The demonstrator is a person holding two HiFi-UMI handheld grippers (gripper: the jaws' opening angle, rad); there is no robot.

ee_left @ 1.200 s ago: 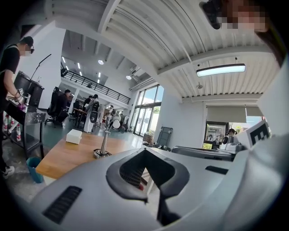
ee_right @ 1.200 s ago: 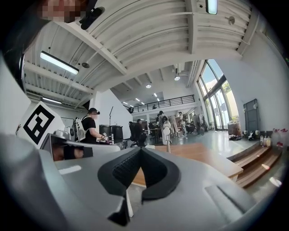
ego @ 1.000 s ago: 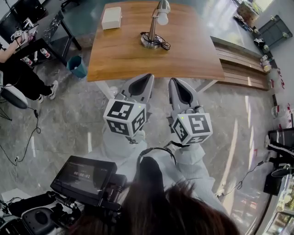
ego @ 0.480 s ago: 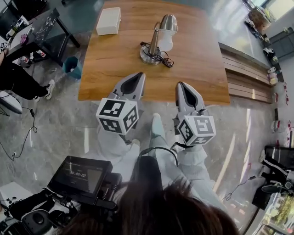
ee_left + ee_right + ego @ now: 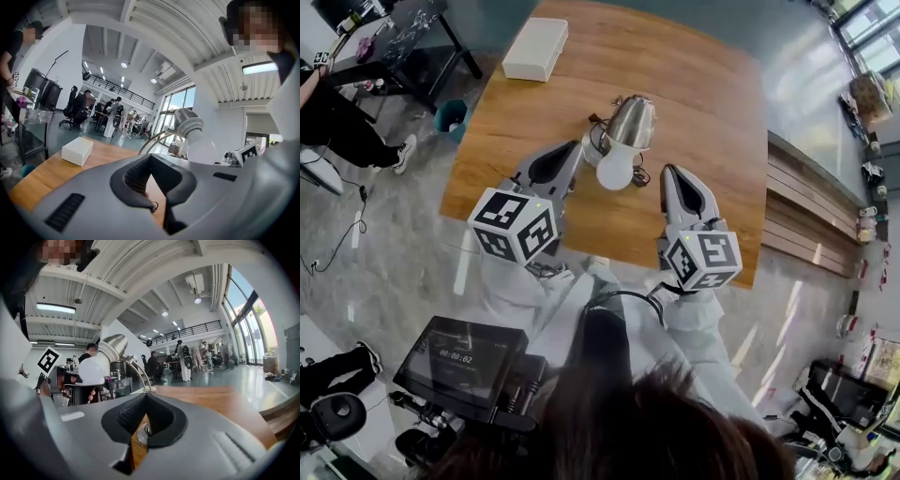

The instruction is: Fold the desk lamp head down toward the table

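Note:
The desk lamp (image 5: 630,122) stands on the wooden table (image 5: 712,103), with a chrome shade and a white bulb (image 5: 617,169) facing the near edge. Its round base (image 5: 594,139) and cord show behind the shade. My left gripper (image 5: 570,150) is shut and empty just left of the bulb. To the right of the bulb, my right gripper (image 5: 671,174) is also shut and empty. In the left gripper view the lamp head (image 5: 188,124) rises up and to the right beyond the closed left gripper (image 5: 150,156). The right gripper view has the shade (image 5: 111,345) up left of the right gripper (image 5: 146,397).
A white box (image 5: 535,50) lies at the table's far left corner, also visible as a box (image 5: 78,150) in the left gripper view. A blue bin (image 5: 450,120) and a black desk (image 5: 412,37) stand left of the table, a wooden bench (image 5: 806,216) to its right. People stand in the background.
The person has walked up to the table. Both grippers moved forward from over the floor to over the table, flanking the lamp bulb. Jaws stayed shut.

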